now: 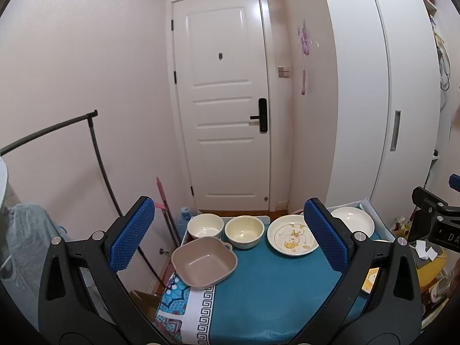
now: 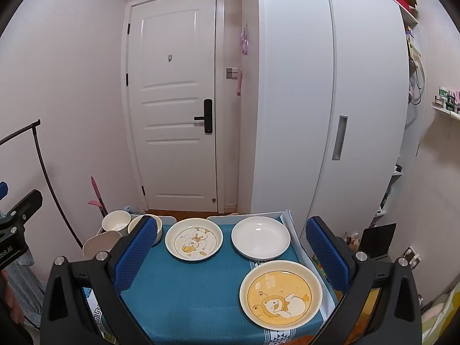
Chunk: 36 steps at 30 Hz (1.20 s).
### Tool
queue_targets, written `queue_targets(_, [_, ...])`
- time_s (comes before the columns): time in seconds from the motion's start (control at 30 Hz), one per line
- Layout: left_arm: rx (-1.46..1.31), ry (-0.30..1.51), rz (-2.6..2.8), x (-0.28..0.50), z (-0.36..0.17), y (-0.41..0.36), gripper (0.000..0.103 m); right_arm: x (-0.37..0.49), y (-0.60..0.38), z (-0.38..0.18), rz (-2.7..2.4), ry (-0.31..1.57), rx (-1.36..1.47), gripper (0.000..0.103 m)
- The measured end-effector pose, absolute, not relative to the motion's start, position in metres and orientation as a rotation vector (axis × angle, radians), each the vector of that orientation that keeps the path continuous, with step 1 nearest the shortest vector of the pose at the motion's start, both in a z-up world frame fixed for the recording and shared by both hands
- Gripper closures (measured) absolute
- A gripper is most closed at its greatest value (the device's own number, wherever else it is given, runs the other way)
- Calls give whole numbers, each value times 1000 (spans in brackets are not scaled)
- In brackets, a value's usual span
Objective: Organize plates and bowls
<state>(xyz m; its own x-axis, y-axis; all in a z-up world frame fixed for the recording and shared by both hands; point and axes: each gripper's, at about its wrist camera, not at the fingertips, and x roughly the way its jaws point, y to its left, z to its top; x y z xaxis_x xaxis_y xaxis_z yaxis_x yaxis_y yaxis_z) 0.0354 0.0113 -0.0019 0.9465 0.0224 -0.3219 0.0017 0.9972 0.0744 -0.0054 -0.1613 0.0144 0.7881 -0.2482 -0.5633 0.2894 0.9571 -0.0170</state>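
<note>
Here, the lettering on the yellow duck plate (image 2: 281, 295) is too small to read, and the partial print on each gripper's body cannot be made out in full. Both the left gripper (image 1: 229, 237) and right gripper (image 2: 230, 251) hang spread wide and empty above the blue tablecloth (image 2: 187, 293). On that cloth, behind the yellow duck plate, sit a plain white plate (image 2: 260, 237) and a pale duck plate (image 2: 194, 239), with two cream bowls (image 1: 244, 231) and a beige square bowl (image 1: 204, 261) further left.

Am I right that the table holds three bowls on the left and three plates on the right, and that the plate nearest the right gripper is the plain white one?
Not quite: the plate nearest the right gripper is the yellow duck plate; the plain white plate sits farther back, as the right wrist view shows. The three bowls on the left and three plates on the right are correct.
</note>
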Motion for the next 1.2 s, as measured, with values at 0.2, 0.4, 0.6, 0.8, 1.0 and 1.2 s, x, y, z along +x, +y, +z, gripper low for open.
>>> queue_targets(0.2, [75, 334, 10, 39, -3, 9, 0, -1, -162, 13, -286, 596, 64, 0])
queue_targets(0.4, [74, 336, 3, 40, -3, 8, 0, 2, -161, 9, -287, 597, 65, 0])
queue_targets(0.6, [74, 338, 1, 42, -2, 5, 0, 4, -160, 5, -282, 598, 68, 0])
queue_targets(0.8, [67, 333, 5, 41, -1, 4, 0, 5, -159, 4, -279, 597, 68, 0])
queue_targets(1.0, [60, 333, 3, 40, 1, 8, 0, 6, -159, 5, -277, 597, 67, 0])
queue_targets(1.2, [58, 333, 1, 40, 2, 9, 0, 6, -158, 5, -280, 596, 62, 0])
